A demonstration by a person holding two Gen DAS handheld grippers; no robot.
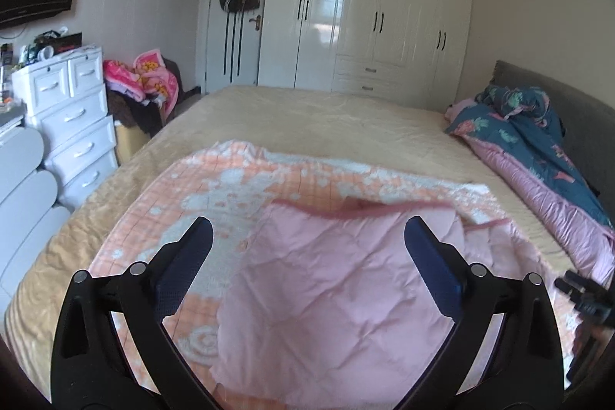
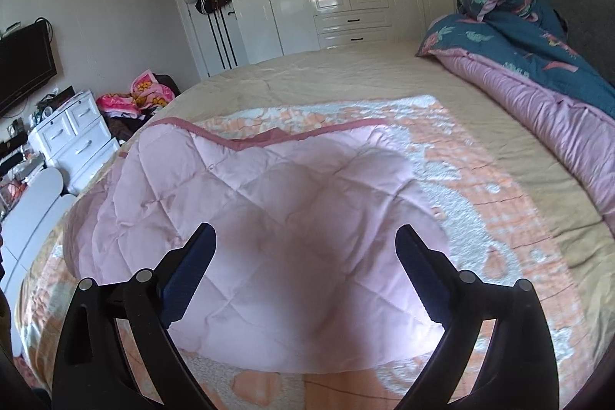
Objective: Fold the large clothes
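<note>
A pink quilted garment [image 1: 338, 298] with a darker pink trim lies spread on an orange-and-white patterned blanket [image 1: 184, 202] on the bed. It also shows in the right wrist view [image 2: 269, 202], lying on the blanket [image 2: 480, 179]. My left gripper [image 1: 307, 241] is open and empty, hovering just above the garment's near part. My right gripper [image 2: 305, 244] is open and empty, also above the garment; its shadow falls on the fabric. The right gripper's black tip [image 1: 584, 298] shows at the right edge of the left wrist view.
The bed has a tan cover [image 1: 326, 118]. A blue floral and pink duvet [image 1: 546, 156] is heaped by the grey headboard on the right. White drawers [image 1: 73, 125] and a clothes pile [image 1: 146, 79] stand left; white wardrobes [image 1: 365, 14] stand behind.
</note>
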